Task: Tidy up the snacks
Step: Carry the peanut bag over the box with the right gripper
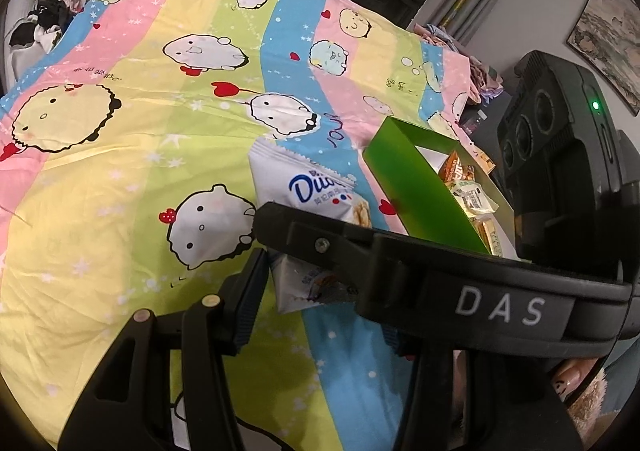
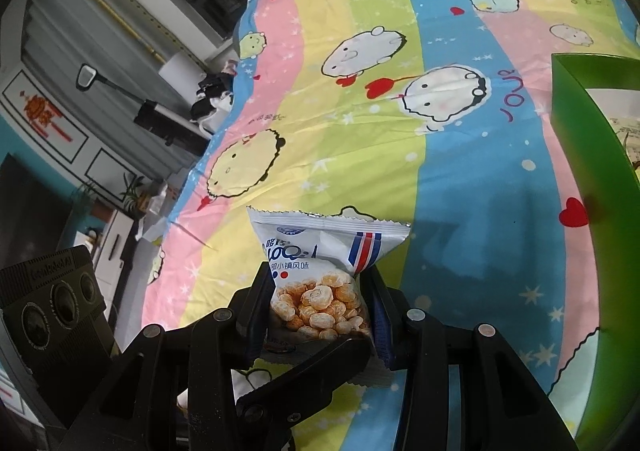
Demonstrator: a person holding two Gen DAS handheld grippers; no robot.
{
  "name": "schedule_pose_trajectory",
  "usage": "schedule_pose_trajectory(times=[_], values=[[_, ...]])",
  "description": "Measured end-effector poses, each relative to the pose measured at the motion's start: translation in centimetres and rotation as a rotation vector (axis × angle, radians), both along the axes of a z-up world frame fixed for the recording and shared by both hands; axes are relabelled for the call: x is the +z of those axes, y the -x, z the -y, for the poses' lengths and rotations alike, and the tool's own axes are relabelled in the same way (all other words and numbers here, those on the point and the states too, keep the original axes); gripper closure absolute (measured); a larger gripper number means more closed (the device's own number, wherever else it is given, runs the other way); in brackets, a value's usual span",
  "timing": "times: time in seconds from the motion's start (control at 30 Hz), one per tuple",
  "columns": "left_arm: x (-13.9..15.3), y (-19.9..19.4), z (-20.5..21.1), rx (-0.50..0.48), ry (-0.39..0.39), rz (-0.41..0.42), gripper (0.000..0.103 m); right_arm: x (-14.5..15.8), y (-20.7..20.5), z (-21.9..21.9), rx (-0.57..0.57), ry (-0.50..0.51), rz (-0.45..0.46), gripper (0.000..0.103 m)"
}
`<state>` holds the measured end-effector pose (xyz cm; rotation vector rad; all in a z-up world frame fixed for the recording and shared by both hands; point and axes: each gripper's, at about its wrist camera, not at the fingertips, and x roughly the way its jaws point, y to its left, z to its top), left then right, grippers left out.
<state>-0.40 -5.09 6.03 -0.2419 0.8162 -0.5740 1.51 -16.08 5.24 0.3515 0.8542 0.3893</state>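
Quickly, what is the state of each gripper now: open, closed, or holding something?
Left gripper: fingers spread, holding nothing that I can see.
Right gripper: closed on the white snack packet.

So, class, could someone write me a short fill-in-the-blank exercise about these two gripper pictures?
1. The right gripper holds a white snack ____ in its jaws.
2. The cardboard box beside the bedsheet is coloured ____.
3. The snack packets already sorted lie ____ the box.

Missing words: bag; green; inside
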Motion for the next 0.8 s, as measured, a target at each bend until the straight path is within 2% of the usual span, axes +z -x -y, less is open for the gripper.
schedule_pose_trajectory(times=[0.23, 0.43, 0.53, 0.63, 0.8], values=[[0.0, 0.0, 0.4, -0.011, -0.006, 0.004, 0.053, 0.2, 0.1, 0.0, -0.012, 0.027, 0.001, 0.057], [0.6, 0.4, 0.5, 0.001, 0.008, 0.006, 0.052, 0.7, 0.1, 0.5, -0.008, 0.008, -0.038, 0.057], [1.6, 0.8, 0.6, -0.010, 0.008, 0.021, 0.052, 1.4, 0.6, 0.4, -0.002, 0.017, -0.032, 0.057], [3.3, 1.5, 0.7, -0.010, 0.044, 0.045, 0.051, 3.0, 1.3, 1.1, 0.021, -0.031, -0.025, 0.057], [6.0, 3.2, 2.6, -0.019, -0.018, 0.120, 0.051, 5.4, 3.2, 1.8, 0.019, -0.015, 0.041, 0.057]])
